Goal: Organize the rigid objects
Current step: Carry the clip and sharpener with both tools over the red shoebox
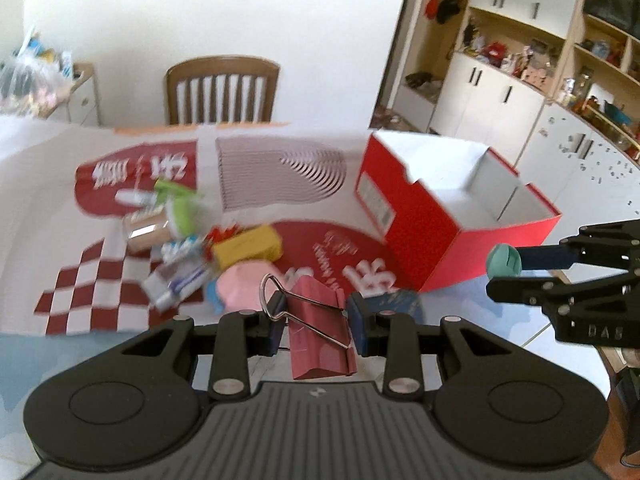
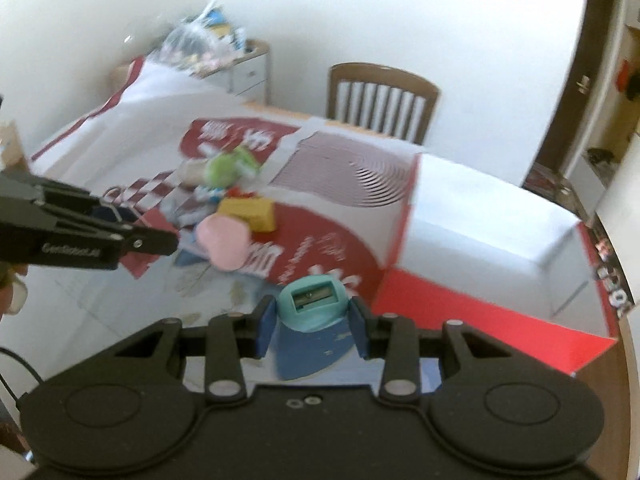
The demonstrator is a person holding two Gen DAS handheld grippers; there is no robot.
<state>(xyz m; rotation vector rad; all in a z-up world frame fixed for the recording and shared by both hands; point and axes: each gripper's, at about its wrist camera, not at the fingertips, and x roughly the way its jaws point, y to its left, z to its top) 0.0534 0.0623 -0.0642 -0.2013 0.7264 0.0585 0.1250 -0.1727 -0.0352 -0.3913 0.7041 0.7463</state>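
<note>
both carried items are noted clear of the desk (image 1: 48, 152) — each set of fingers is closed on its own piece. the left gripper (image 1: 316, 326) is clamped on a red binder clip (image 1: 320, 336): the blue pads are pressed on the clip's two flat sides, the body is held roughly upright with its wide folded edge toward the camera, and one wire handle is seen folded across the front face while its loop sticks up past the left pad. the right gripper (image 2: 312, 320) is drawn in as far as it goes, around a teal pencil sharpener (image 2: 314, 300), gripped by its sides with the blade slot turned toward the camera. the deciding relation is judged to be the red box (image 1: 460, 216) with its white, open, divided interior: in the left wrist view it lies ahead and to the right of the clip, well apart, and the right gripper is seen between clip and box, close to the box's near corner. in the right wrist view the box wall (image 2: 480, 308) stands just ahead-right of the sharpener. the right hand is therefore judged nearer and likely to deposit first — the left would have to cross over behind it. the pile of remaining items (image 1: 188, 248) is left on the cloth, to the left of the box. which compartment is intended cannot be told.
</note>
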